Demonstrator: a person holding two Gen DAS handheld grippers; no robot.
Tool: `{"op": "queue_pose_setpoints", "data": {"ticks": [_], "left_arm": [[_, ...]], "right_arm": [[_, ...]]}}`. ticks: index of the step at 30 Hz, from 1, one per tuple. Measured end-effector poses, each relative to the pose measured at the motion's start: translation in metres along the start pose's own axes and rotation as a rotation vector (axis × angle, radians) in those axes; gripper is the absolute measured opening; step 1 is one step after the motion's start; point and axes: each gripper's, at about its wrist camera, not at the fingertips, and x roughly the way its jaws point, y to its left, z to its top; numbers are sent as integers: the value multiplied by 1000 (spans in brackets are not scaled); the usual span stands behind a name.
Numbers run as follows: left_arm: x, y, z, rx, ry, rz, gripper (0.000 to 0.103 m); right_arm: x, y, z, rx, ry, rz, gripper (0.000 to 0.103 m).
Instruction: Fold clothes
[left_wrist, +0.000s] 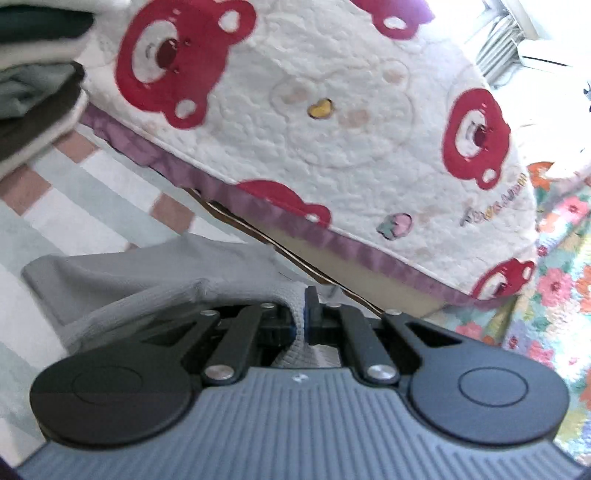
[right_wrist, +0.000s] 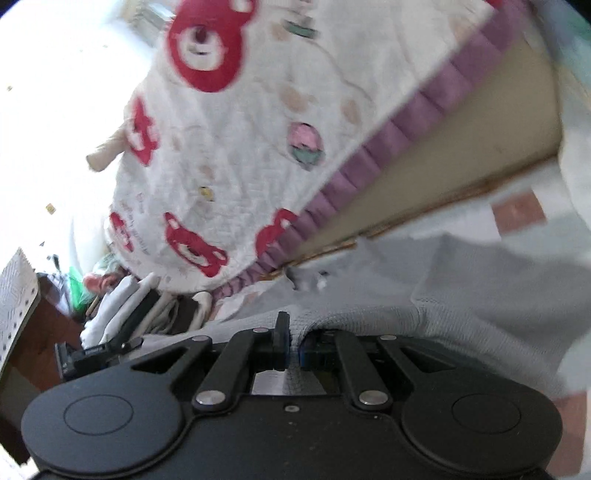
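Observation:
A light grey knit garment (left_wrist: 122, 280) lies on a striped sheet in the left wrist view, with its ribbed edge pinched in my left gripper (left_wrist: 301, 314), which is shut on it. In the right wrist view the same grey garment (right_wrist: 480, 288) spreads to the right, and my right gripper (right_wrist: 293, 343) is shut on its ribbed edge. The cloth drapes over both sets of fingers and hides the tips.
A white quilt with red bears (left_wrist: 332, 110) and purple trim lies ahead, also in the right wrist view (right_wrist: 240, 129). A stack of folded clothes (left_wrist: 33, 85) sits upper left; it shows in the right view (right_wrist: 147, 306). A floral blanket (left_wrist: 554, 277) is at right.

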Motion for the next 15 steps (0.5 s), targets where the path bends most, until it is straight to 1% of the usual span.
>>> {"op": "queue_pose_setpoints", "data": {"ticks": [2, 5, 8, 9, 10, 13, 15], "left_arm": [[2, 1, -4, -12, 12, -8, 2], [-9, 2, -16, -36, -1, -36, 2], [-27, 13, -26, -47, -34, -86, 2], [-30, 19, -31, -49, -26, -83, 2], [-31, 24, -36, -49, -12, -71, 2], [-26, 38, -48, -62, 69, -20, 2], [-21, 45, -55, -82, 113, -5, 2]], "right_arm": [[-6, 12, 2, -34, 3, 0, 7], [-16, 25, 3, -70, 6, 0, 7], [-22, 30, -5, -96, 50, -50, 8], [-22, 26, -9, -93, 67, -78, 8], [-22, 19, -14, -77, 92, -107, 8], [-11, -10, -28, 31, 185, -170, 9], [-6, -24, -34, 98, 210, -177, 11]]}}
